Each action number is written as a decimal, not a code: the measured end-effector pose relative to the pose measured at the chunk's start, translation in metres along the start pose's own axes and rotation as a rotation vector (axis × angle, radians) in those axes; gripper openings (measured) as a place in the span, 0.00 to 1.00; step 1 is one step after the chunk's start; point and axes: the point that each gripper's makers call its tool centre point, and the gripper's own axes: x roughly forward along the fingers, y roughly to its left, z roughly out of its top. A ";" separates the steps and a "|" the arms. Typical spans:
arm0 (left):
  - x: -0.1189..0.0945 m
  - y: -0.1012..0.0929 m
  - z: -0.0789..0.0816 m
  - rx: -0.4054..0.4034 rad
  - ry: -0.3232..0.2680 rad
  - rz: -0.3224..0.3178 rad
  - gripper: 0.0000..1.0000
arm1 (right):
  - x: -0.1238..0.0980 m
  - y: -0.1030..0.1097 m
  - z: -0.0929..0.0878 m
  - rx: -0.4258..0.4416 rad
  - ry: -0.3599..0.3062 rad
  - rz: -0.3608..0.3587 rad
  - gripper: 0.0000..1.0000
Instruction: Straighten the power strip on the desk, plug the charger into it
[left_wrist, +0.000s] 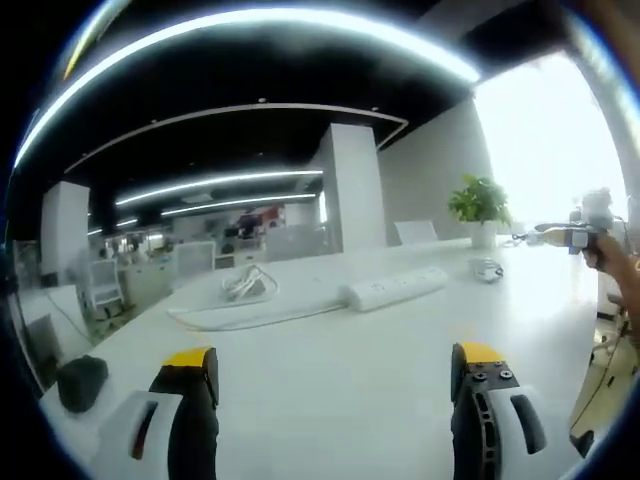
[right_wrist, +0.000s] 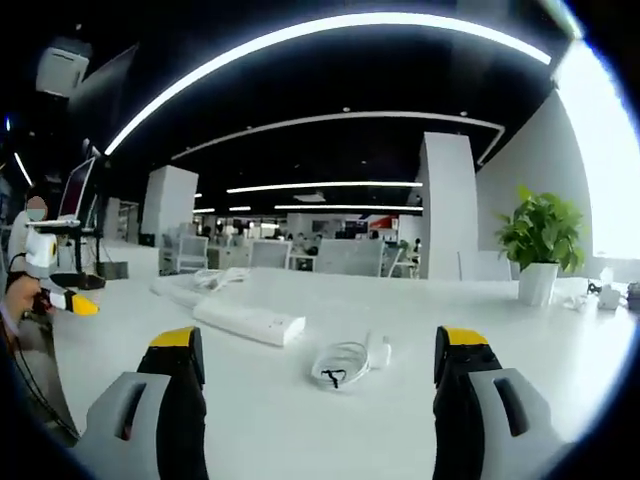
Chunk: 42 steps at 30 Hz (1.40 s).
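Both grippers hover with fingers wide and empty over the white bench (right_wrist: 480, 330). From the right gripper (right_wrist: 318, 365), the coiled charger (right_wrist: 350, 360) lies nearest, at twelve o'clock, with the power strip (right_wrist: 250, 322) beyond at eleven, its long axis slanting across. From the left gripper (left_wrist: 335, 372), the strip (left_wrist: 397, 288) lies farther, at one o'clock, so the right looks better placed.

The power strip's (right_wrist: 248, 322) sockets are too small to make out; the coiled charger's (right_wrist: 350, 360) plug type is unclear; the worktop (left_wrist: 330, 380) runs past the frame edge.
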 end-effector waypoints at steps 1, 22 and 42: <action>0.000 0.000 0.000 -0.001 0.000 -0.001 0.99 | 0.003 -0.005 0.005 -0.001 -0.017 -0.014 0.95; 0.001 -0.004 0.001 0.001 -0.005 -0.006 0.99 | 0.066 -0.054 0.028 -0.003 -0.086 -0.113 0.91; 0.001 -0.003 -0.001 -0.008 -0.006 -0.012 0.99 | 0.104 -0.083 0.006 0.048 -0.015 -0.177 0.94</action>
